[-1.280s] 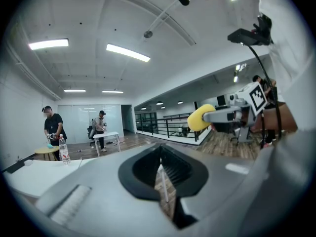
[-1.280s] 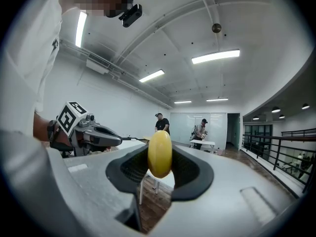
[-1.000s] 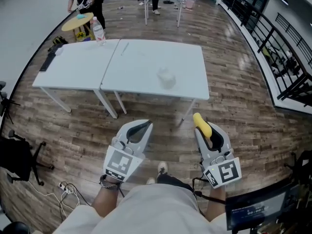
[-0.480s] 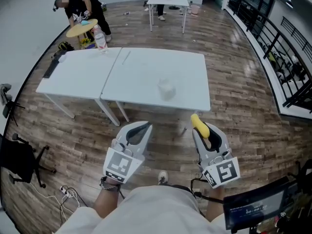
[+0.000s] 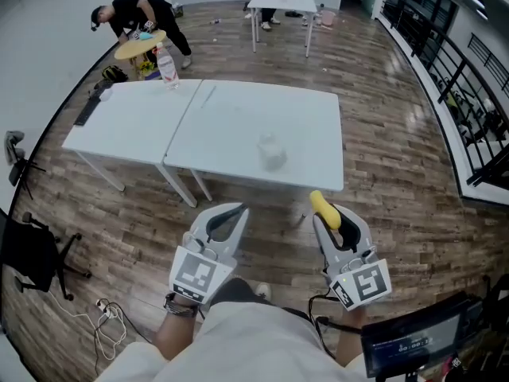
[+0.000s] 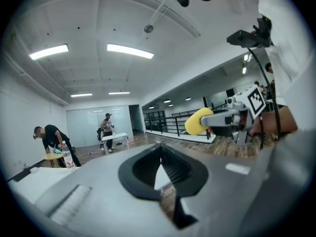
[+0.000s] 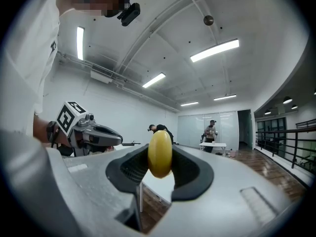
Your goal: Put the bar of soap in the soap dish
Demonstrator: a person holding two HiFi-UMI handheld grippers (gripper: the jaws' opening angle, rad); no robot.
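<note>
My right gripper is shut on a yellow bar of soap, which stands on edge between its jaws. My left gripper is beside it at the left, shut with nothing in it. Both are held level over the wooden floor, just short of the near edge of a white table. A small pale object, apparently the soap dish, sits on the table's near right part. From the left gripper view the soap shows at the right.
A second white table adjoins at the left, with a plastic bottle at its far edge. A person bends over a round yellow stool. A black chair stands at the left and a railing at the right.
Both grippers have moved forward toward the white table, which now lies closer in the head view. The soap stays gripped in the right one.
</note>
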